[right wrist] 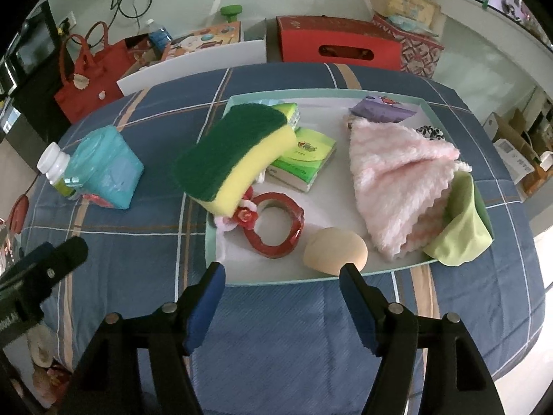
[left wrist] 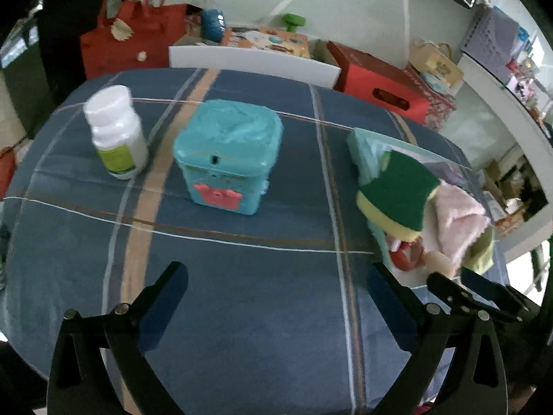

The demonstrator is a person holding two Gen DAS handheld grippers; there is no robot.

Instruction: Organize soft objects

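Observation:
A shallow mint-rimmed tray (right wrist: 328,94) on the blue plaid tablecloth holds a green-and-yellow sponge (right wrist: 231,148), a pink fluffy cloth (right wrist: 397,180), a light green cloth (right wrist: 459,231), a beige egg-shaped puff (right wrist: 335,250), a green tissue pack (right wrist: 304,159) and a red tape roll (right wrist: 276,238). My right gripper (right wrist: 281,271) stands open at the tray's near rim, the puff just ahead of its right finger, nothing between the pads. My left gripper (left wrist: 276,273) is wide open over bare cloth, left of the tray, facing a teal box (left wrist: 228,152). The sponge (left wrist: 397,190) shows at the right of that view.
A white pill bottle (left wrist: 117,131) stands left of the teal box. A purple pack (right wrist: 380,110) lies at the tray's back. Beyond the table are a white board (left wrist: 252,60), a red bag (left wrist: 131,38) and a red carton (right wrist: 338,45). The table edge curves close on the right.

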